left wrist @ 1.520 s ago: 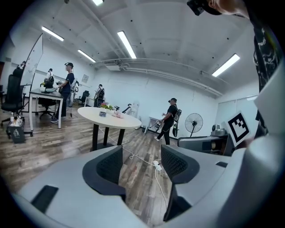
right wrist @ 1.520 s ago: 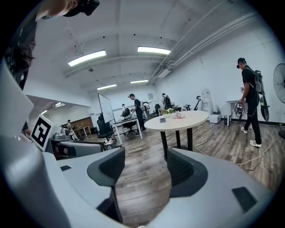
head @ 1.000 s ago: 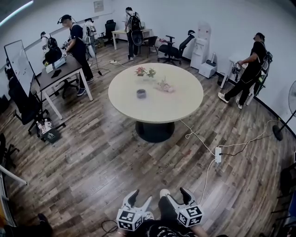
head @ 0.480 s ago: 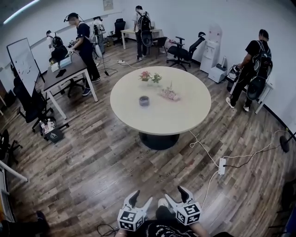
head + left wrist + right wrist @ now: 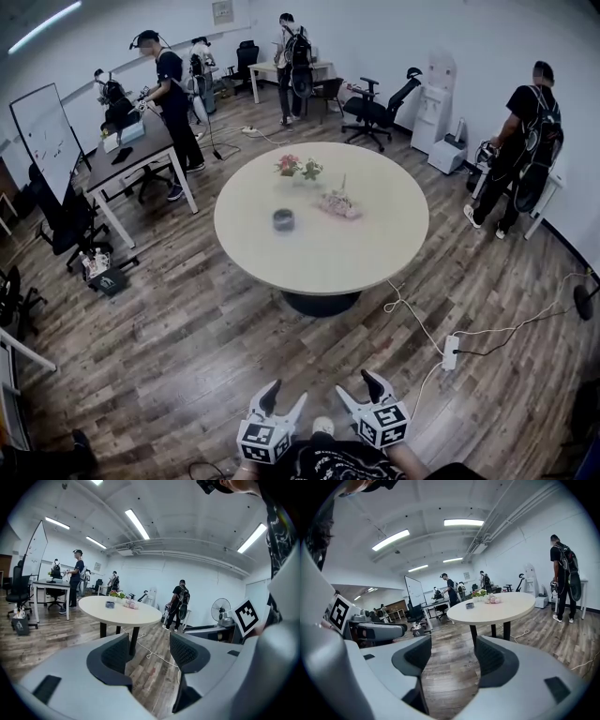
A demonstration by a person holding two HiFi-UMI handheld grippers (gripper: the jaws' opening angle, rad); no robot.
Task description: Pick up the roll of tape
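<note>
The left gripper (image 5: 284, 397) and right gripper (image 5: 357, 386) are hanging over the wooden floor (image 5: 187, 337), jaws wide apart and empty. The small dark grey roll of tape (image 5: 284, 219) is sitting on the round beige surface (image 5: 375, 253), well apart from both.

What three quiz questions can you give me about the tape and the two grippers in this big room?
1. True or false: the right gripper holds the roll of tape.
2. The left gripper has its jaws: A) apart, with nothing between them; B) shut on the tape; C) shut tight and empty.
3. Fill in: the tape lies on the ____ table.
Key: 1 false: both grippers are far from the tape, jaws apart. 2 A. 3 round.
</note>
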